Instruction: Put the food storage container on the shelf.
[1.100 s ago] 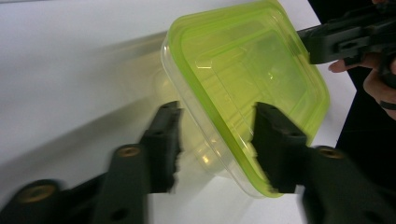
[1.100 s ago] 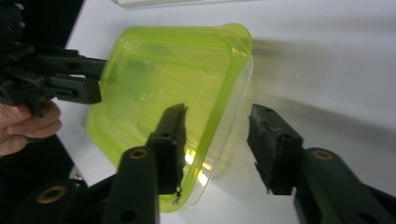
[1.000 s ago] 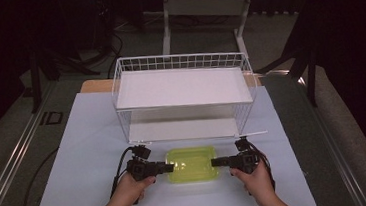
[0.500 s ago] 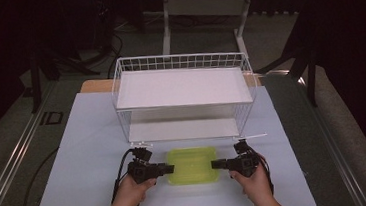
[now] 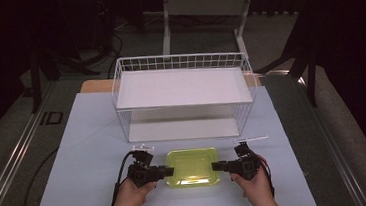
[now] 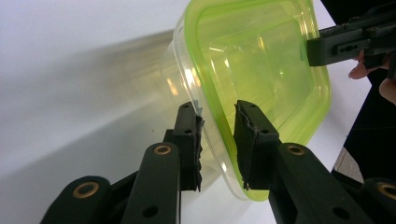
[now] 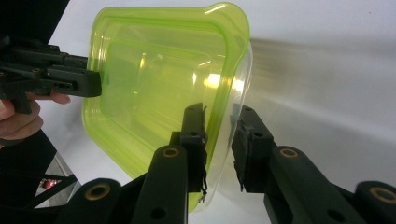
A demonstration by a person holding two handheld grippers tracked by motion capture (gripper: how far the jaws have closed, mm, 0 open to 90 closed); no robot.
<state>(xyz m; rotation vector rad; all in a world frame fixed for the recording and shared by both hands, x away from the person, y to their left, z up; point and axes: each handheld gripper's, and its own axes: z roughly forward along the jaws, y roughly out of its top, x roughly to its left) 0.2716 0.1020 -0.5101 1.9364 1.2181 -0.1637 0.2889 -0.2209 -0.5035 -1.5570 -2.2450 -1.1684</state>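
High view: a yellow-green container (image 5: 192, 166), clear-walled with a tinted lid, sits on the white sheet covering the worktop (image 5: 85, 156), near the person's edge and just in front of a white wire rack (image 5: 182, 90) with two shelves. The left tool (image 5: 169, 171) comes in from the container's left end and the right tool (image 5: 216, 167) from its right end, each held in a hand at the bottom of the frame, both lying roughly level and pointing at each other across the lid. Black cable loops back from each tool toward the wrists. Left gripper view: the container (image 6: 252, 70) appears tipped on edge because the camera is rolled; the left tool (image 6: 218, 140) straddles the rim, one jaw on the clear wall side, the other on the green lid side. The jaws have just been closing, with the rim between them; a narrow gap is visible on both sides of the plastic, so no firm clamp can be confirmed. The other tool shows at the far rim, upper right. Right gripper view: same arrangement mirrored. The right tool (image 7: 219, 144) brackets the near rim of the container (image 7: 159, 88), left jaw close against the lid edge, right jaw standing slightly off the clear wall. Its jaws have likewise just been closing, partly narrowed, rim between them. The left tool shows at the far end, with fingers (image 7: 18, 116) behind it.
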